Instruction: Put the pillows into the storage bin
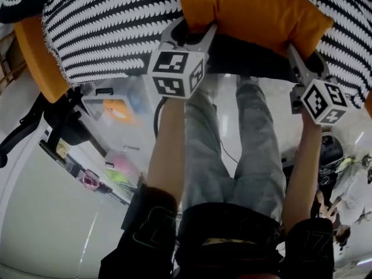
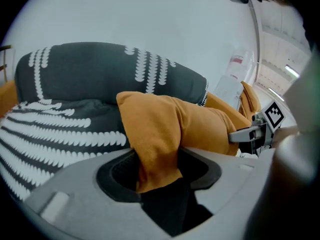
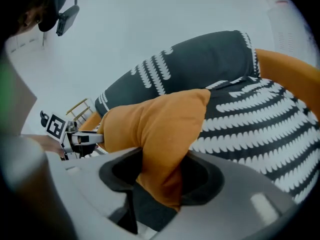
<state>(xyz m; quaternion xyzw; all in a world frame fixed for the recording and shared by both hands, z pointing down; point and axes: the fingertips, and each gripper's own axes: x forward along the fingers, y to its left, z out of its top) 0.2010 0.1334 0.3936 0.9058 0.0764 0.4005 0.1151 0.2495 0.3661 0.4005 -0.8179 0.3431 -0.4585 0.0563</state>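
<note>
The left gripper (image 1: pixel 195 31) (image 2: pixel 160 166) is closed partway on a folded corner of the orange pillow (image 1: pixel 250 7) (image 2: pixel 170 124); its own view shows the cloth pinched between the jaws and bunching out above them. The right gripper (image 1: pixel 302 57) (image 3: pixel 160 179) grips the opposite corner the same way, its jaws pressed on a thick fold of the same orange pillow (image 3: pixel 155 124). The pillow hangs between the two grippers off any surface, its long axis running from one hand to the other across the person's front.

Just behind it, and touching it in both gripper views, lie black-and-white patterned pillows (image 1: pixel 110 28) (image 2: pixel 60 129) (image 3: pixel 250 119), not yet picked up.

In the head view, what looks like a clear plastic storage bin (image 1: pixel 99 100) sits on the floor below the patterned pillows, down and to the left of the left gripper, beside the person's left leg (image 1: pixel 200 156). The left hand is therefore nearer to it. Judging from this, the pillow would have to swing toward the person's left and go down, left end leading, probably with its long axis turned to match the bin's opening.
</note>
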